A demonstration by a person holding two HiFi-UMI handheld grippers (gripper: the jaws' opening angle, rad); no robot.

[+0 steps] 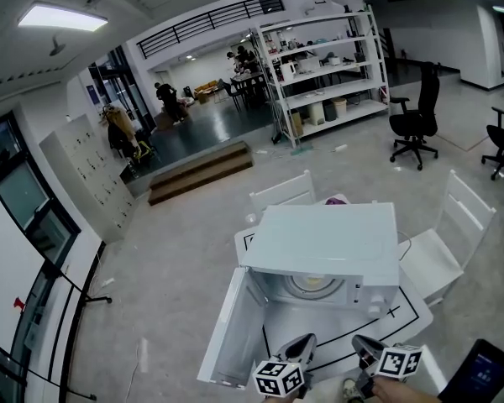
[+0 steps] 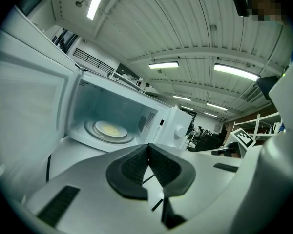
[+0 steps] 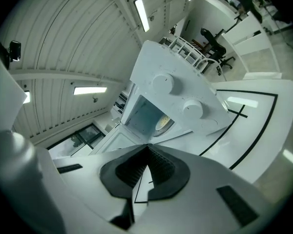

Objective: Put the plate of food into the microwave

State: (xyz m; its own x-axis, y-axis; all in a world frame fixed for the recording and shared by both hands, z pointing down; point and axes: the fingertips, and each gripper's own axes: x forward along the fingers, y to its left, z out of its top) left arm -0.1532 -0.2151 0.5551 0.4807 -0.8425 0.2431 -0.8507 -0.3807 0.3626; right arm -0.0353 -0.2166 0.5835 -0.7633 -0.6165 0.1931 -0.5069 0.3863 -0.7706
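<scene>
Left hand-held gripper point(image 2: 148, 146) closed — yellowish plate point(image 2: 110, 129)

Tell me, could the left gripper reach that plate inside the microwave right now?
Probably yes: the door stands wide open and nothing lies between the left gripper and the plate, though its jaws are shut.

The microwave point(image 1: 328, 242) hides most of the plate point(image 1: 312, 286) (its food point(image 2: 111, 128) too small to identify).

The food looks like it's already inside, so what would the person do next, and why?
Probably swing the open door shut with the left hand-held gripper: the plate of food sits inside the microwave, and its jaws are closed on nothing.
</scene>
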